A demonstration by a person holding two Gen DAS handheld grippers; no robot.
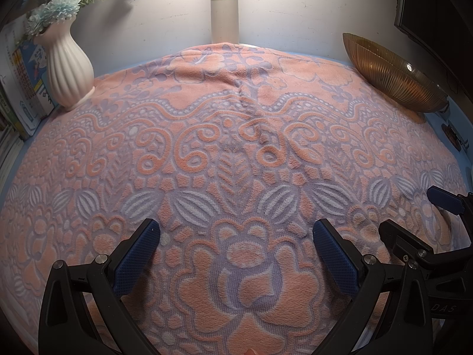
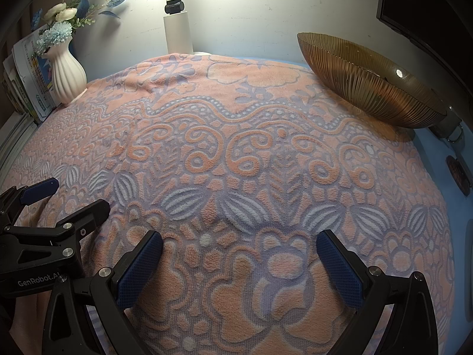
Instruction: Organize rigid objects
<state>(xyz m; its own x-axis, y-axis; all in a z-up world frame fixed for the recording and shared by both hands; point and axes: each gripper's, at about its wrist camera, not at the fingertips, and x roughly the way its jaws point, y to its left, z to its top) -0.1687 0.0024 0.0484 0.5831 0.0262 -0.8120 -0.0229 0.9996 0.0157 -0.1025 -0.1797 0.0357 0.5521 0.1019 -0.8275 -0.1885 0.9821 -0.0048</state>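
Observation:
An amber ribbed glass bowl [image 1: 393,72] stands at the back right of the pink and lilac patterned cloth [image 1: 230,153]; it also shows in the right wrist view [image 2: 369,82]. What lies inside it is hidden. My left gripper [image 1: 236,233] is open and empty above the cloth's front. My right gripper [image 2: 239,244] is open and empty beside it. The right gripper shows at the right edge of the left wrist view [image 1: 414,210]. The left gripper shows at the left edge of the right wrist view [image 2: 77,195].
A white ribbed vase [image 1: 69,68] with flowers stands at the back left, with books [image 1: 20,88] behind it. A white lamp post [image 1: 224,17] stands at the back wall. A dark monitor [image 2: 428,6] hangs at the upper right.

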